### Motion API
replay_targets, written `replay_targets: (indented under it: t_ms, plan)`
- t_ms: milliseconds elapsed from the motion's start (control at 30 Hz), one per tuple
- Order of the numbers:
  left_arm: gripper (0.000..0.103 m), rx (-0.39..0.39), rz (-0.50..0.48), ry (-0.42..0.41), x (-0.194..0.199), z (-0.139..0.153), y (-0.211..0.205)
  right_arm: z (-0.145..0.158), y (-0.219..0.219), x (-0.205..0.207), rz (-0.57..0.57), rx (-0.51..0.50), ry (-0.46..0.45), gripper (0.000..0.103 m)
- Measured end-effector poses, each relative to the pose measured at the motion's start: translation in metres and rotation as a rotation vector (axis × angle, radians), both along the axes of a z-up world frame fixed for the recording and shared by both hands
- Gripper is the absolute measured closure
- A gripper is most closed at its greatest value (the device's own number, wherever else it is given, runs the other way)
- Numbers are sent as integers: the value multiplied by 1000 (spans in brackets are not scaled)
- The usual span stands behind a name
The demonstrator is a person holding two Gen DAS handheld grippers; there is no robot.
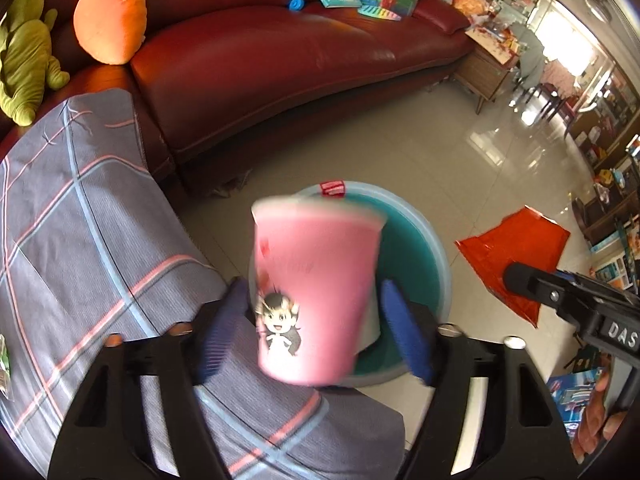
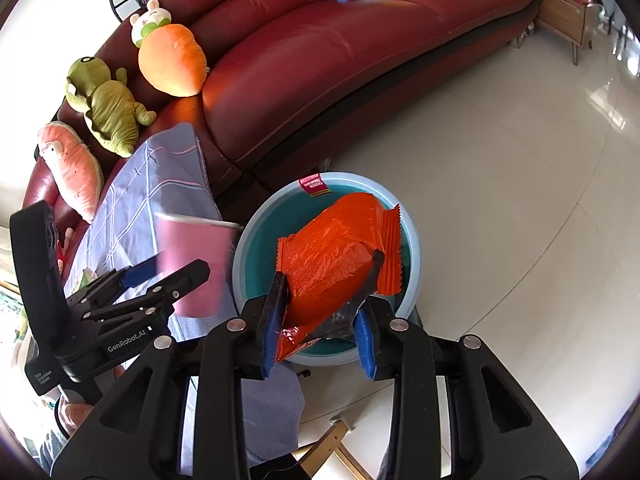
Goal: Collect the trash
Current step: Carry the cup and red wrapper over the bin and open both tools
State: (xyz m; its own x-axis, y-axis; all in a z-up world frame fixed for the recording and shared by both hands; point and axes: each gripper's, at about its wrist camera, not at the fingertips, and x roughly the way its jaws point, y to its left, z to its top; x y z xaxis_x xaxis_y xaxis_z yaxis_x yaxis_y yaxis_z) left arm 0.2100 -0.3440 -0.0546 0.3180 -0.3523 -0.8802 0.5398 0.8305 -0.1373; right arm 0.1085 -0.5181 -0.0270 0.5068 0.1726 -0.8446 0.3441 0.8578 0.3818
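Observation:
A pink paper cup with a cartoon figure hangs blurred between the blue pads of my left gripper. Its jaws stand wide, and a gap shows beside the right pad. The cup is over the near rim of a light blue basin on the floor. My right gripper is shut on a crumpled orange snack bag above the same basin. A small red label sits on the basin's far rim. The right wrist view shows the cup with the left gripper around it.
A dark red leather sofa curves behind the basin, with a carrot plush, a green plush and books on it. A grey plaid cloth covers the surface at the left. Glossy tiled floor spreads to the right.

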Motion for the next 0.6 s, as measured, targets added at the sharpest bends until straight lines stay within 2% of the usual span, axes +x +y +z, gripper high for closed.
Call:
replay_targets:
  t_ms: [467, 600]
  plan:
    - [17, -22, 50, 52, 3, -7, 29, -8, 18, 18, 39, -9, 34, 71]
    - [12, -27, 60, 54, -2, -7, 39, -9, 25, 24, 60, -14, 40, 71]
